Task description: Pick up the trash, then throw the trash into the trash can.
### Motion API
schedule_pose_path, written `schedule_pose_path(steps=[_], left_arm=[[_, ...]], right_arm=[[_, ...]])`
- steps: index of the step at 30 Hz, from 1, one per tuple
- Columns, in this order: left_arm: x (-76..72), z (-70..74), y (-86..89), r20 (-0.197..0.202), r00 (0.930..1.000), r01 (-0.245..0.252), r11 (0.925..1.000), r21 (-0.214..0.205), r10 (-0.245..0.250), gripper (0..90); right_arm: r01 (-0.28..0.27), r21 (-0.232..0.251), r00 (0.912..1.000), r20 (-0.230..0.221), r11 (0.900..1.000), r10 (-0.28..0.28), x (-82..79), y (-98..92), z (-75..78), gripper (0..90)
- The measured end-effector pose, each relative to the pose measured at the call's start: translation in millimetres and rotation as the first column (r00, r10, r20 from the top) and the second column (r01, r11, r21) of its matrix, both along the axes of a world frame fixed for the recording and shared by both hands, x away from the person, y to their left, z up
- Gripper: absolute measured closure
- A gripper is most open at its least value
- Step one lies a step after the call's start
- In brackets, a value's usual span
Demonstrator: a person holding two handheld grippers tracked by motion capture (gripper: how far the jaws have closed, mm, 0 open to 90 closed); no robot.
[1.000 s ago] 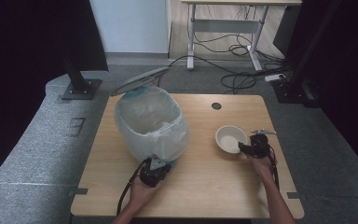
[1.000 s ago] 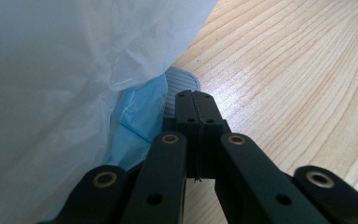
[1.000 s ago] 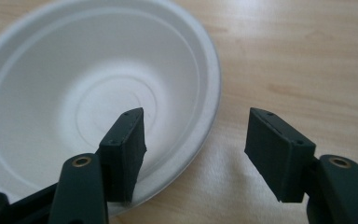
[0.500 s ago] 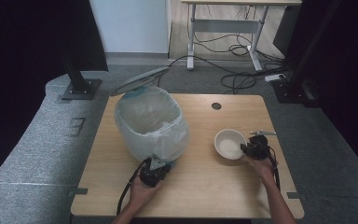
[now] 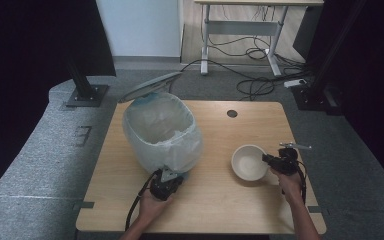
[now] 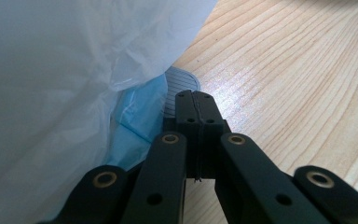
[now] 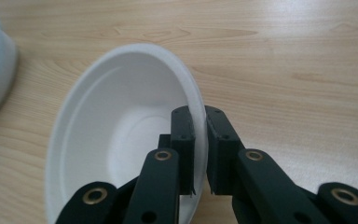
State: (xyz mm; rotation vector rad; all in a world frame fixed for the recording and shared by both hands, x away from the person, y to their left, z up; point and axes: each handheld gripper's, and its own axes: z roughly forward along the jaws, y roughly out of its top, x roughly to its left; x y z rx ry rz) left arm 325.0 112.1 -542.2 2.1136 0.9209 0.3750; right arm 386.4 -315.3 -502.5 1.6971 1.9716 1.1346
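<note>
Rim grip is what you have to mind now: your right gripper (image 7: pixel 200 154) has just been closing, and its jaws now pinch the near edge of the white bowl (image 7: pixel 121 135), one pad inside the wall and one outside. The bite looks shallow, taking in little more than the lip, so lift slowly and keep your wrist level; a thin bowl like this will likely flex or swing down from a one-sided hold. If the bin is where it goes, carry it across the table (image 5: pixel 220 200) toward the liner's open mouth and clear the top edge before you tilt.

Your left gripper (image 6: pixel 196 126) is closed, its jaws together with nothing visible between them, sitting right against the foot of the bin (image 5: pixel 161 131), just beside the blue plastic under the white bag. Hold it there to steady the bin.

The bowl is plain white, round and looks empty, with a thin rolled rim and smooth inside. It sits directly ahead of your right gripper, tipped up slightly on the side you hold.
</note>
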Motion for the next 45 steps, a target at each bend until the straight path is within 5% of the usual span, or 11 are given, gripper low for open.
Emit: schedule_pose_path(steps=[13, 45], left_arm=[[-0.4, -0.4, 0.1, 0.002, 1.0000, -0.002, 1.0000, -0.003, 0.002, 90.0], [-0.9, -0.8, 0.0, 0.005, 1.0000, -0.006, 1.0000, -0.005, 0.006, 90.0]], right_arm=[[-0.002, 0.168, 0.9943, 0.105, 0.9858, -0.016, -26.9, -14.8, 12.0, 83.7], [-0.034, 0.246, 0.9775, 0.210, 0.9688, -0.019, -45.9, -19.3, 40.9, 83.6]])
